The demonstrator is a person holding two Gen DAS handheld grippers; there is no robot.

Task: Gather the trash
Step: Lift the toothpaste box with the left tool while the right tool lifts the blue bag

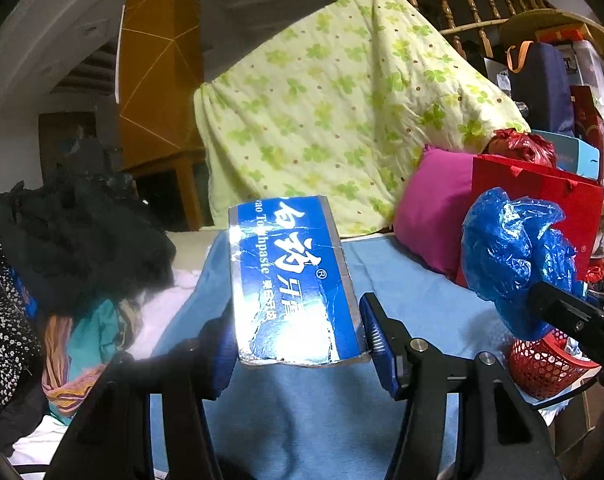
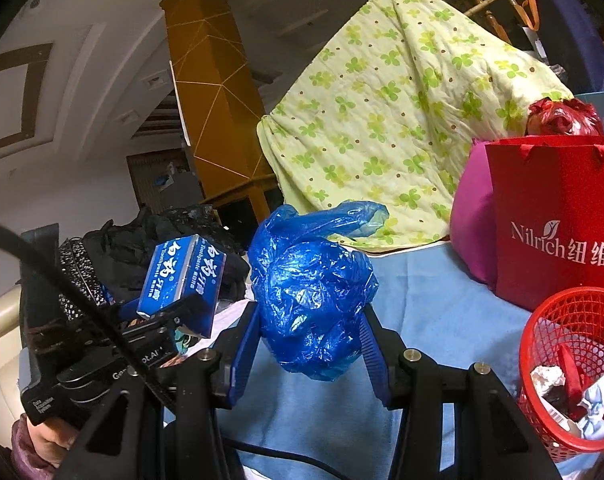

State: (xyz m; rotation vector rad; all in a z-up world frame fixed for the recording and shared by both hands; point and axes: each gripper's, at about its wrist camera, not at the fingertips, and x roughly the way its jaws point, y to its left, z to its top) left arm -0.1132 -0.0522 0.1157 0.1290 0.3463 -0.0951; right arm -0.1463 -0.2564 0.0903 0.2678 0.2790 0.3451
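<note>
My left gripper (image 1: 298,344) is shut on a blue toothpaste box (image 1: 290,280), held up above the light blue sheet (image 1: 310,420); its blue pads press the box's two long sides. My right gripper (image 2: 308,344) is shut on a crumpled blue plastic bag (image 2: 310,292), also lifted off the sheet. In the right wrist view the toothpaste box (image 2: 182,280) and the left gripper (image 2: 170,316) sit to the left of the bag. In the left wrist view the blue bag (image 1: 510,256) hangs at the right, above a red mesh basket (image 1: 542,368).
The red mesh basket (image 2: 542,332) at the lower right holds crumpled paper and scraps. Behind it stand a red paper bag (image 2: 558,216) and a pink pillow (image 2: 470,216). A green-patterned quilt (image 2: 398,120) drapes at the back. Dark clothes (image 1: 74,240) pile at the left.
</note>
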